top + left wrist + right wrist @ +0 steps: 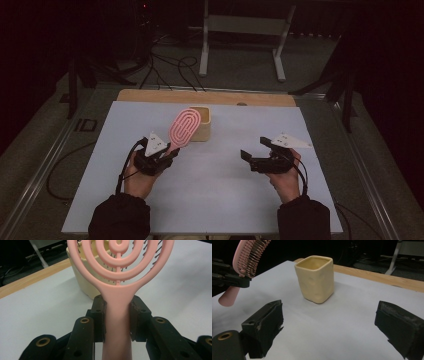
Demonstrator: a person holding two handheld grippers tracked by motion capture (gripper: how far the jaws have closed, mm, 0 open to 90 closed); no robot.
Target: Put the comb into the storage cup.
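A pink hairbrush (184,126) with a looped, open-ring head is held up off the table, its head tilted toward the far side and overlapping a cream square cup (204,124) in the high view. The left gripper (167,154) clamps the brush's handle between both jaws, near the table's left side. The cup stands upright on the white tabletop (215,185), toward the far middle. On the right, well apart, the right gripper (255,151) hangs with jaws spread wide, holding nothing.
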